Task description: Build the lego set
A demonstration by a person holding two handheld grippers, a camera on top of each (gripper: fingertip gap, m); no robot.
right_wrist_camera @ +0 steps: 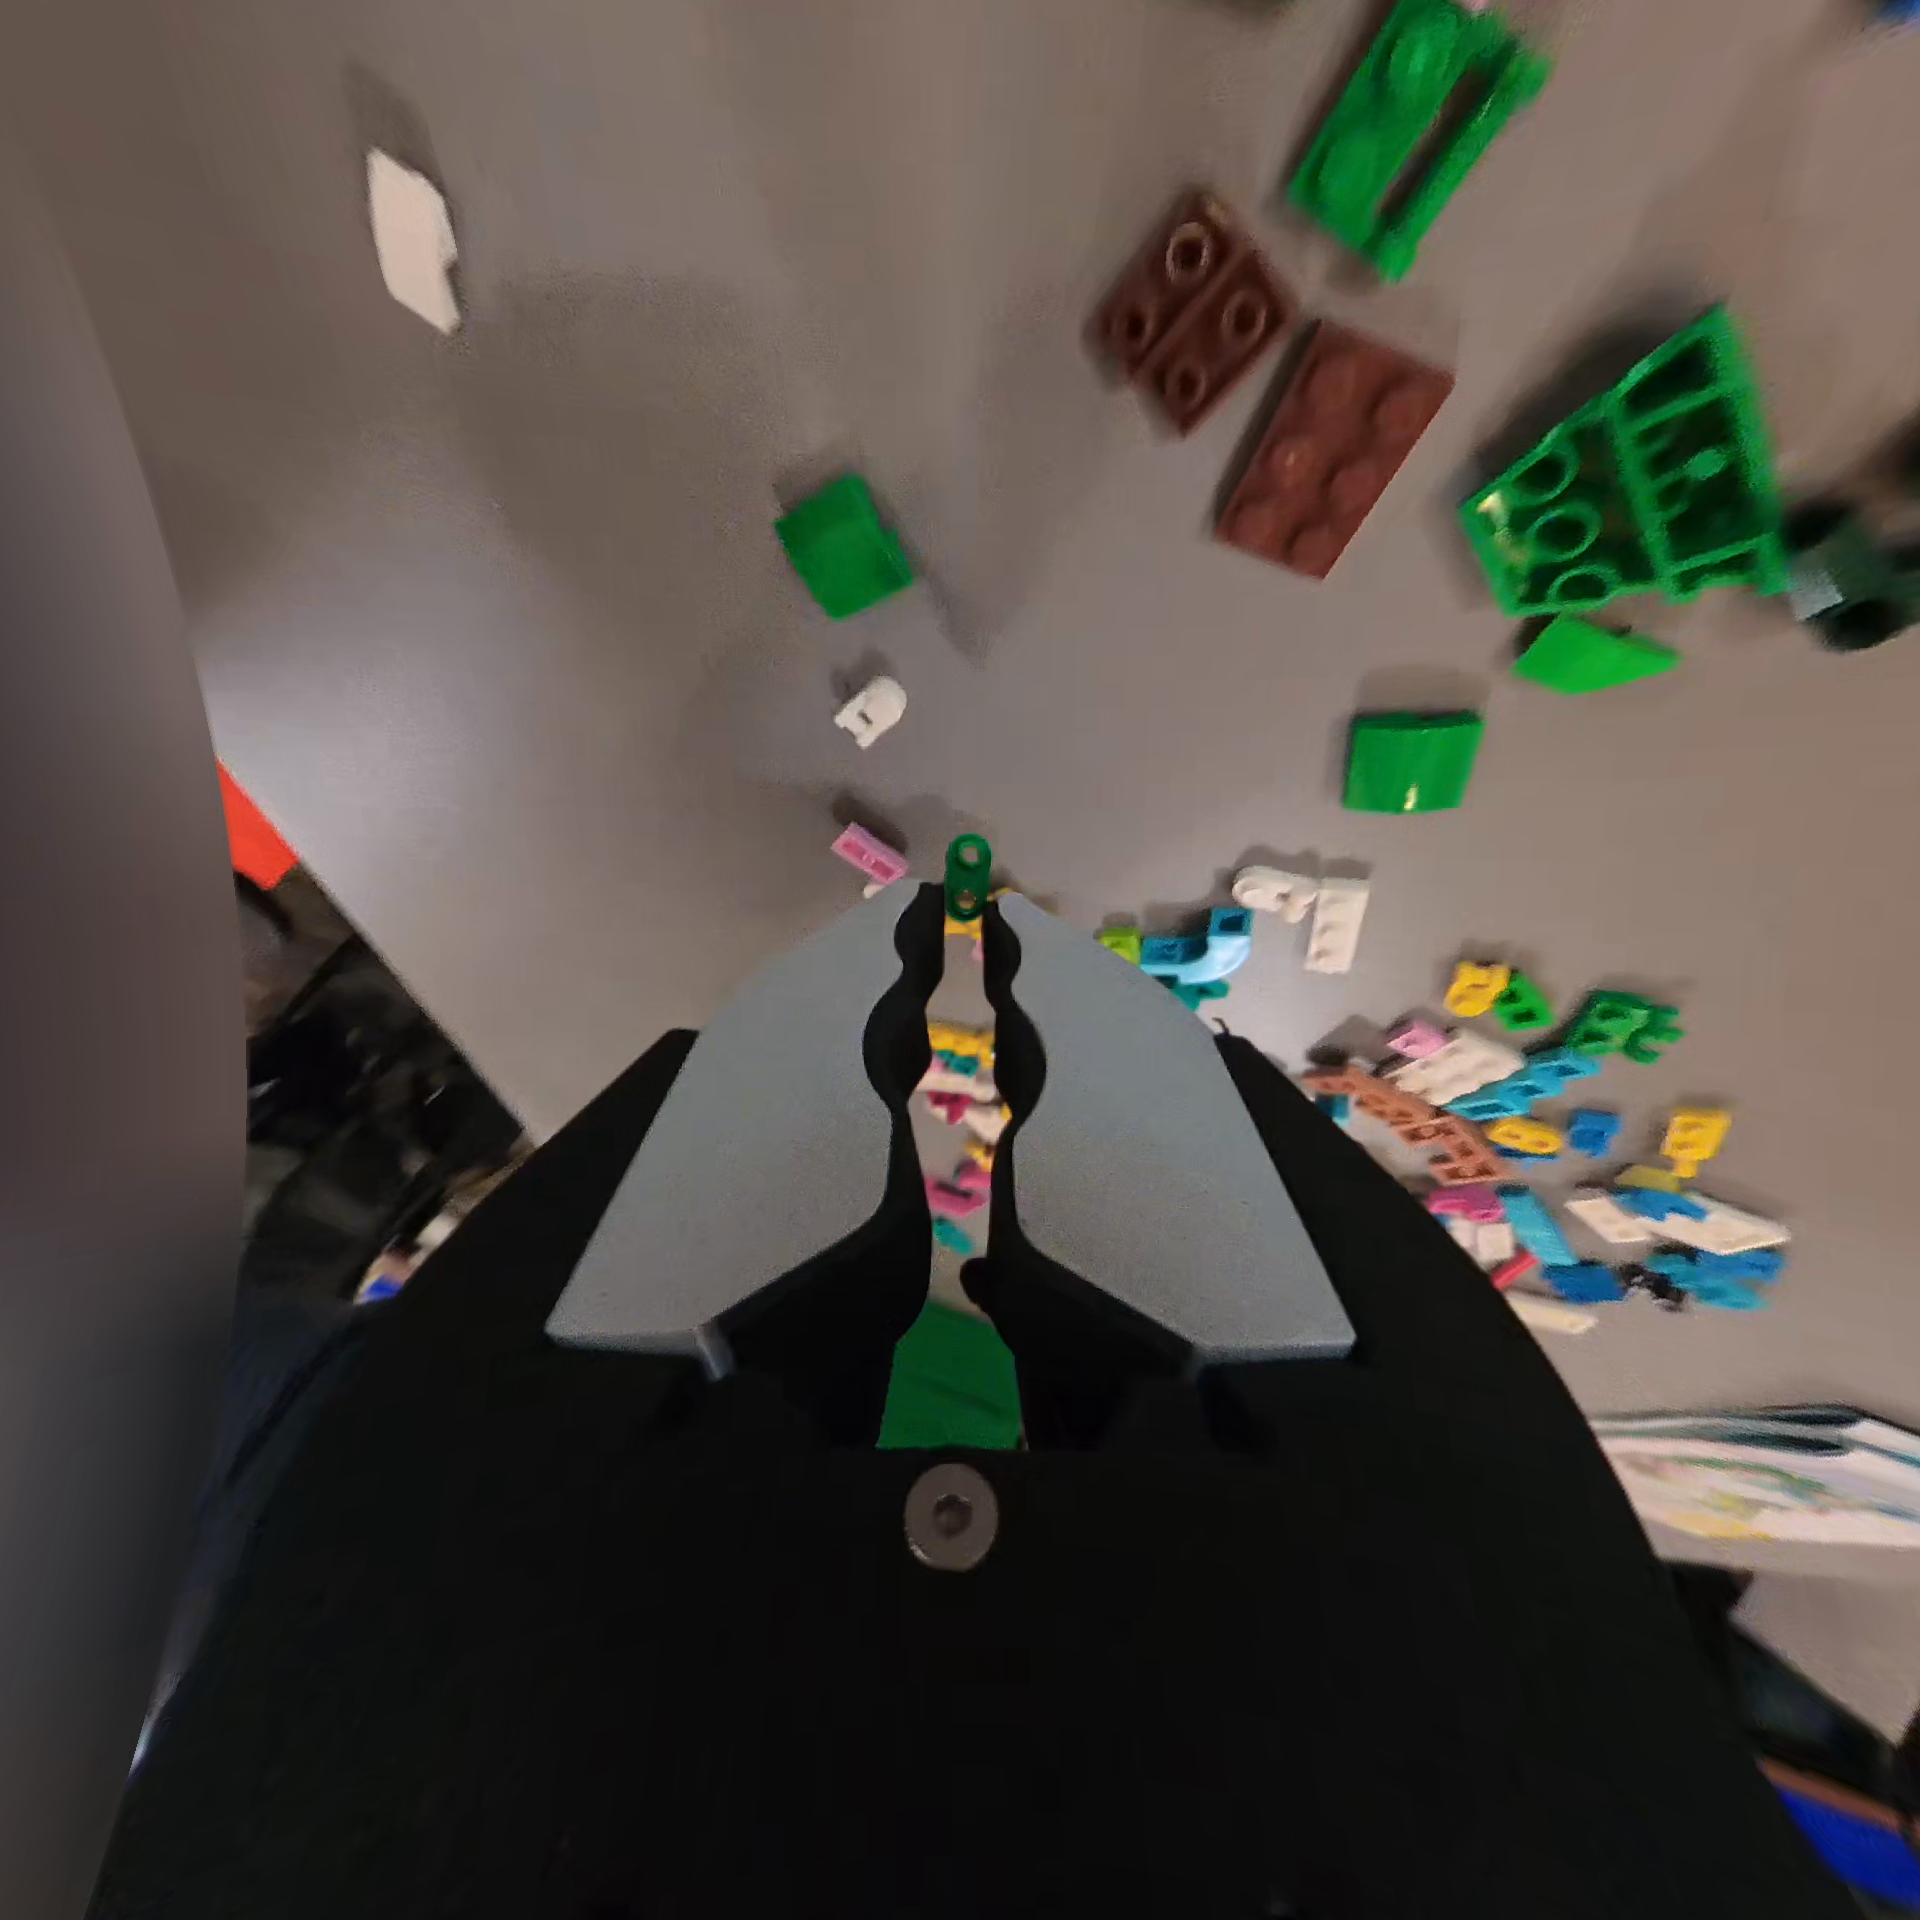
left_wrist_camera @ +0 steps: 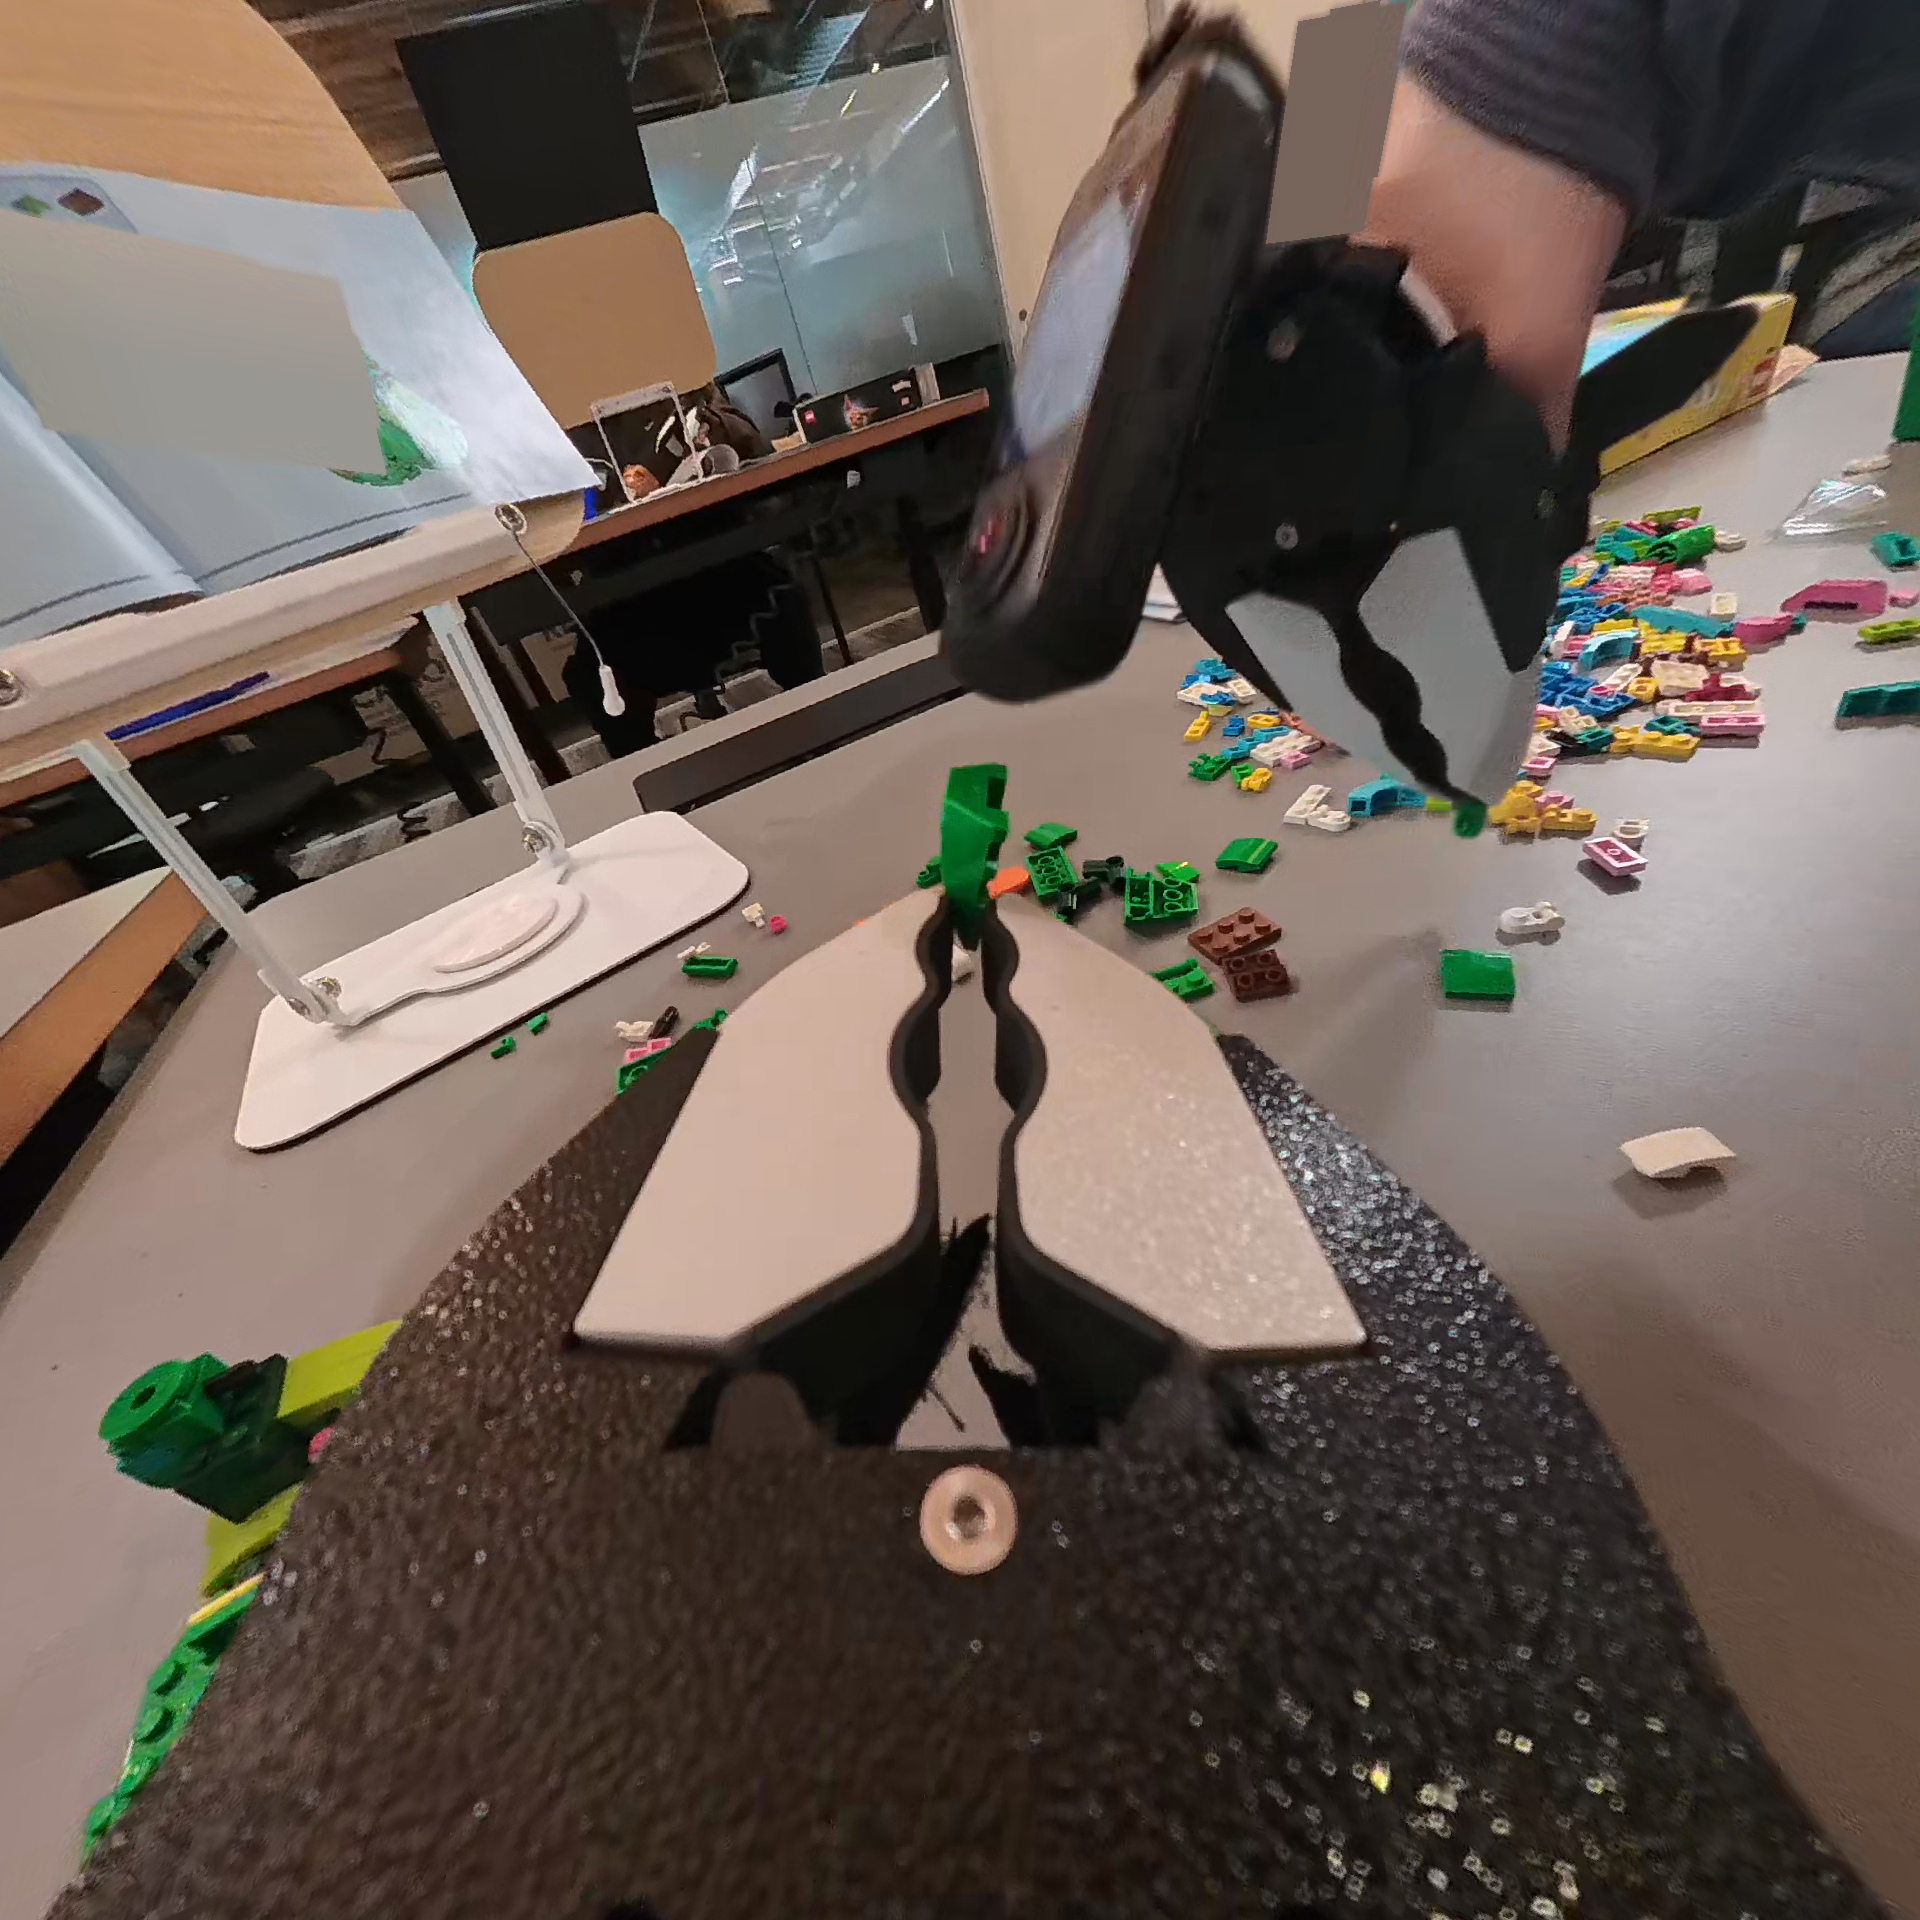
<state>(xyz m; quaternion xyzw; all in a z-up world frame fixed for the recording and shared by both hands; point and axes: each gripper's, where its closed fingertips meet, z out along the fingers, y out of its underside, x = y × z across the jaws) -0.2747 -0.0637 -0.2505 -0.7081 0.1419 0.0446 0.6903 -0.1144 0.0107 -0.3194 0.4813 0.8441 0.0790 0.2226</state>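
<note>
My left gripper is shut on a green stepped lego piece that stands up from its tips above the grey table. My right gripper is shut on a small green plate with two holes. It also shows in the left wrist view, held in the air to the upper right of the left gripper, with the small green plate at its tip. Loose green bricks and brown plates lie just beyond the left gripper. A green partial build sits at the lower left.
A large pile of mixed coloured bricks lies at the right. An instruction booklet rests on a white stand at the left. A yellow box is at the far right. A white curved piece lies alone. A person's hand holds the right gripper.
</note>
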